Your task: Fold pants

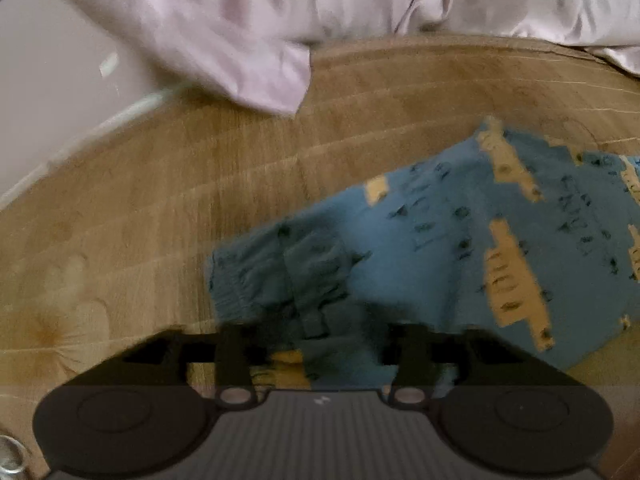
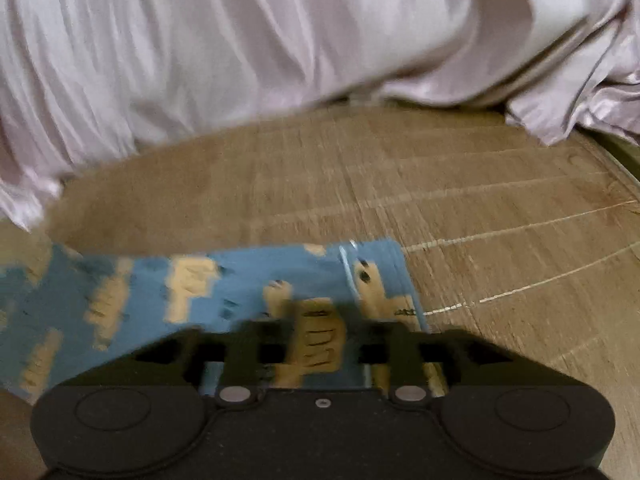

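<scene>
The pants (image 1: 420, 240) are blue with tan patches and dark marks, lying folded on a brown woven mat (image 1: 160, 180). Their gathered waistband (image 1: 240, 280) is at the near left end in the left wrist view. My left gripper (image 1: 322, 332) hovers over that end, its fingers wide apart, open, with cloth showing between them. In the right wrist view the pants (image 2: 160, 292) stretch from the left edge to a straight hem (image 2: 404, 276). My right gripper (image 2: 322, 328) is open above that end, and its fingers (image 2: 244, 344) straddle the cloth. Both views are motion-blurred.
A crumpled pale pink satin sheet (image 1: 240, 40) lies along the far side of the mat (image 2: 480, 200) and fills the top of the right wrist view (image 2: 240, 40). A pale surface (image 1: 48, 60) lies beyond the mat's left edge. A clear glass object (image 1: 10, 456) sits at the bottom left corner.
</scene>
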